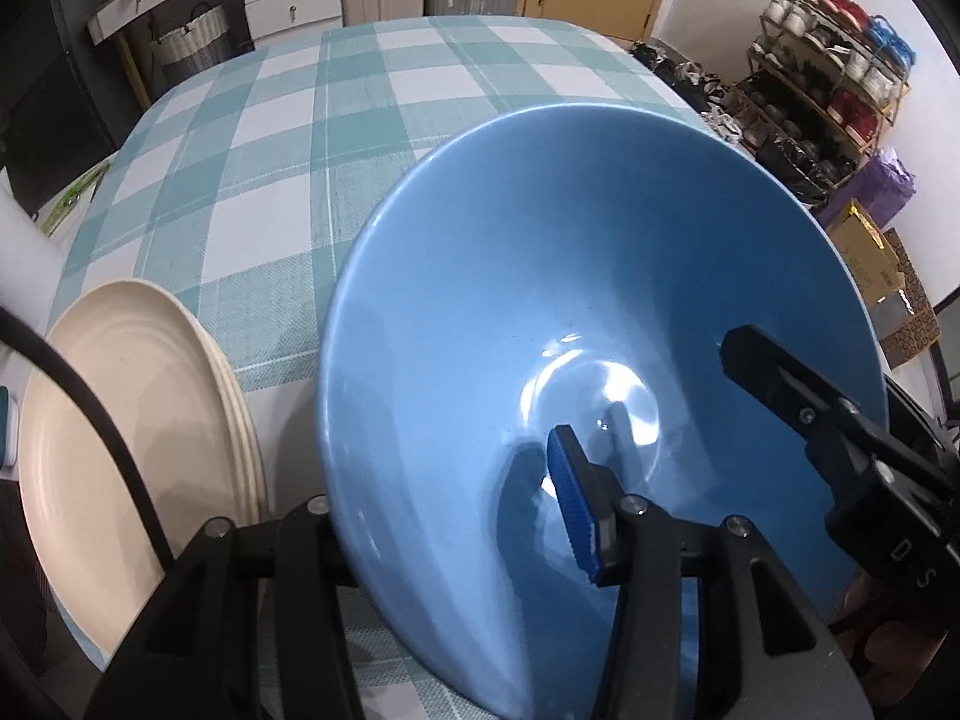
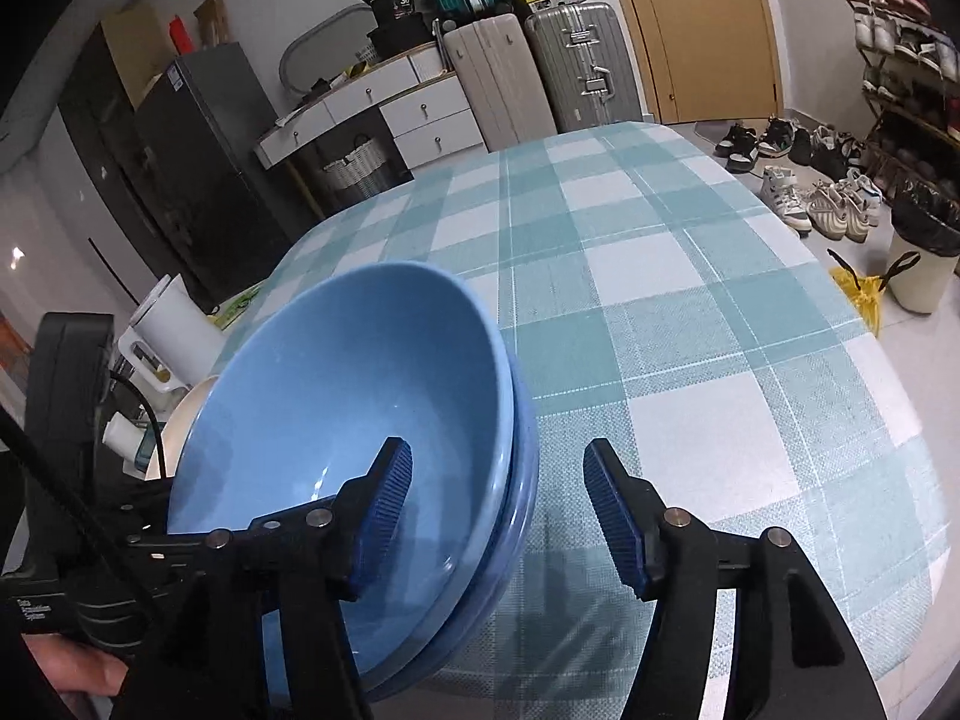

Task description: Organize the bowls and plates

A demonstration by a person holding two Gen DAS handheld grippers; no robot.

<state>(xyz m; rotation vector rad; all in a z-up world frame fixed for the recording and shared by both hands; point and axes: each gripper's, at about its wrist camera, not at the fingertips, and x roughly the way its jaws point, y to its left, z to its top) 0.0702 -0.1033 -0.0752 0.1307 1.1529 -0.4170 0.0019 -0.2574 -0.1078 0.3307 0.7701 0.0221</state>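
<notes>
1. Left gripper (image 1: 444, 510) straddles the near wall of the blue bowl (image 1: 588, 300): one blue pad sits inside, the other finger is hidden behind the rim, so it looks clamped on the wall, with the bowl tilted up.
2. Right gripper (image 2: 498, 516) is spread wide, holding nothing; its left pad hangs over the bowl's inside, its right pad over bare cloth.
3. From the right wrist, a second blue bowl (image 2: 522, 516) is nested underneath.
4. Checked tablecloth (image 2: 690, 300) has loads of open room ahead and right, up to the far edge.
5. Cream plates (image 1: 138, 420) are stacked just left of the bowls; their left side is cut off by a black cable (image 1: 90, 414).
6. White jug (image 2: 174, 324) stands past them.
</notes>
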